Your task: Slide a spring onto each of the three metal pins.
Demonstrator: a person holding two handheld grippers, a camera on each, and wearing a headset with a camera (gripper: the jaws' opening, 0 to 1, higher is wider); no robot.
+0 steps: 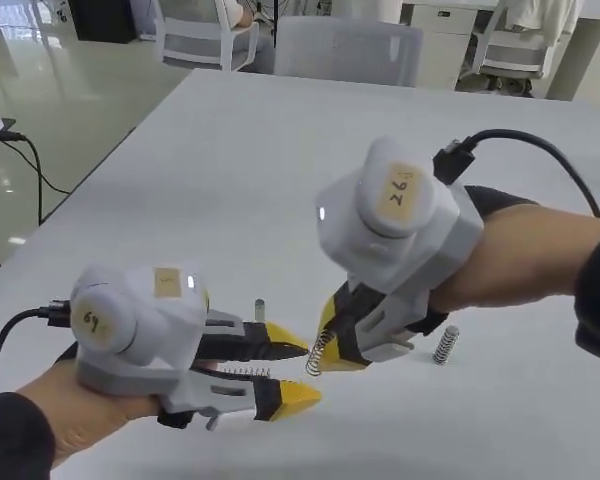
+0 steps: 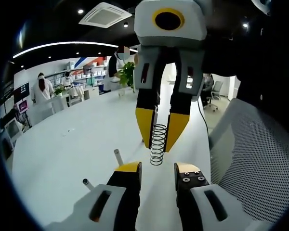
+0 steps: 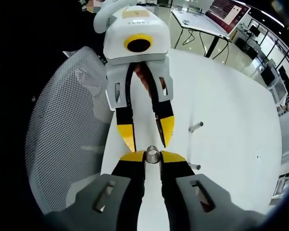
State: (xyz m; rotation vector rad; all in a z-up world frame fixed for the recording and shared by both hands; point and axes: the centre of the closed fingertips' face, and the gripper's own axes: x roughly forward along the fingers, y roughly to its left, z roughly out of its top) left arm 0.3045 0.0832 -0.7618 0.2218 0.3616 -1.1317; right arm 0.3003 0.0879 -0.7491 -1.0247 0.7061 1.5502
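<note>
While the right gripper [image 3: 153, 157] pinches a spring [image 3: 153, 153] between its closed tips, the left gripper [image 2: 158, 167] faces it with jaws apart, holding nothing, near a pin [image 2: 118, 157].

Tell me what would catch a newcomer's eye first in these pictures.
Two yellow-tipped claws meet tip to tip above the white table: the right claw pinches a small spring, and the left claw is open just in front of it. A second spring sits on the table near the right claw, and a metal pin stands just beyond the left claw.
</note>
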